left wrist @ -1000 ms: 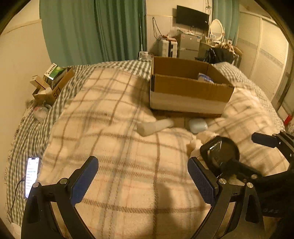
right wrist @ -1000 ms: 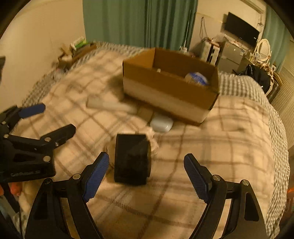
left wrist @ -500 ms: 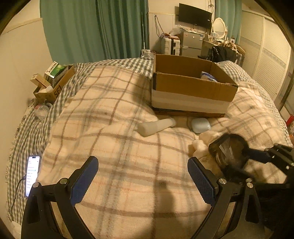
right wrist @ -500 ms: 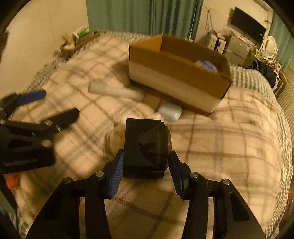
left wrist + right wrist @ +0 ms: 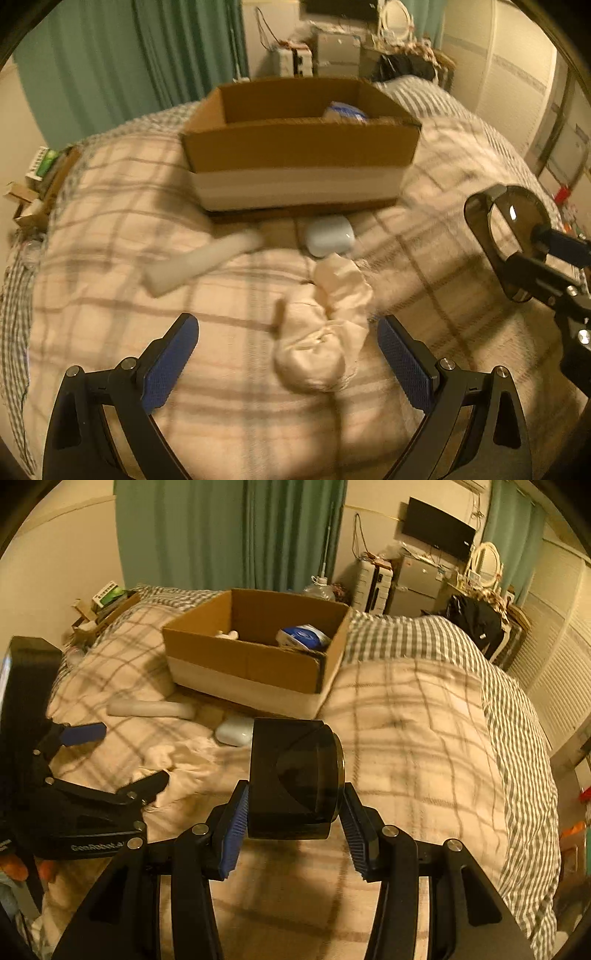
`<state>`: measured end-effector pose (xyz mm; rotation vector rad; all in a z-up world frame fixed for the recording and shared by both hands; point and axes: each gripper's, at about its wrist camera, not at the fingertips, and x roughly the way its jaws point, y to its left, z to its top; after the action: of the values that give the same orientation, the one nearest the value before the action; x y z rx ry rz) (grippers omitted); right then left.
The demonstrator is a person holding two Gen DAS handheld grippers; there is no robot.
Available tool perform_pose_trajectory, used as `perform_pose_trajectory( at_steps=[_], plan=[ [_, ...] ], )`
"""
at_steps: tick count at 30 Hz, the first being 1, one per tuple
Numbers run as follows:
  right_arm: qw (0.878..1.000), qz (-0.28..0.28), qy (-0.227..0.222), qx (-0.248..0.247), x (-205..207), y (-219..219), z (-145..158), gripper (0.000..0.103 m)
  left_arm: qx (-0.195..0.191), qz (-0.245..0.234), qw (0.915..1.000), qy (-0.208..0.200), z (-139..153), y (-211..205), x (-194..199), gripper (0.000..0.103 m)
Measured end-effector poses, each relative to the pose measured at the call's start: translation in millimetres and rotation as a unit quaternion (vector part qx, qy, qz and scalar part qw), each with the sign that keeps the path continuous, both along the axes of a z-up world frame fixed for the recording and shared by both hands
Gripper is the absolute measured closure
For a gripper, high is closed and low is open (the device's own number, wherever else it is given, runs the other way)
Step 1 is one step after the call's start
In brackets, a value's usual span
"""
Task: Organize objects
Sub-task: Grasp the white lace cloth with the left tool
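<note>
My right gripper (image 5: 293, 814) is shut on a dark smoky plastic container (image 5: 295, 779) and holds it above the bed; it also shows at the right of the left wrist view (image 5: 511, 229). My left gripper (image 5: 288, 360) is open, with a rolled cream cloth bundle (image 5: 325, 339) lying between its fingers on the blanket. An open cardboard box (image 5: 255, 653) sits further back on the bed, with a blue-and-white item (image 5: 303, 637) inside. A white tube (image 5: 201, 260) and a small white case (image 5: 328, 236) lie in front of the box (image 5: 299, 147).
The bed carries a plaid blanket (image 5: 413, 738) over a checked sheet. A box of clutter (image 5: 107, 603) stands at the far left by the green curtains. Furniture, a mirror and a TV line the back wall.
My right gripper closed on the dark container and lifted it off the bed. My left gripper moved forward and right, so the cloth bundle now lies between its open fingers.
</note>
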<state>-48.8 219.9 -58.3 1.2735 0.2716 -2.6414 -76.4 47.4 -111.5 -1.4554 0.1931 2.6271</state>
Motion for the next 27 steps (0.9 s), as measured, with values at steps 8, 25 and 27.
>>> perform_pose_trajectory(
  at_steps=[8,25,27],
  plan=[
    [1.0,0.008,-0.012,-0.019,-6.3,4.5,-13.4,0.056,-0.015,-0.033,0.9985,-0.042,-30.2,21.7,-8.2,0.045],
    [0.999,0.007,0.031,0.0,27.3,-4.0,29.2,0.056,0.04,-0.04,0.9979,0.03,33.6,1.9,32.2,0.084],
    [0.999,0.012,0.044,-0.001,31.0,-6.3,43.5,0.056,0.05,-0.042,0.9969,0.043,50.7,-3.5,32.6,0.084]
  ],
)
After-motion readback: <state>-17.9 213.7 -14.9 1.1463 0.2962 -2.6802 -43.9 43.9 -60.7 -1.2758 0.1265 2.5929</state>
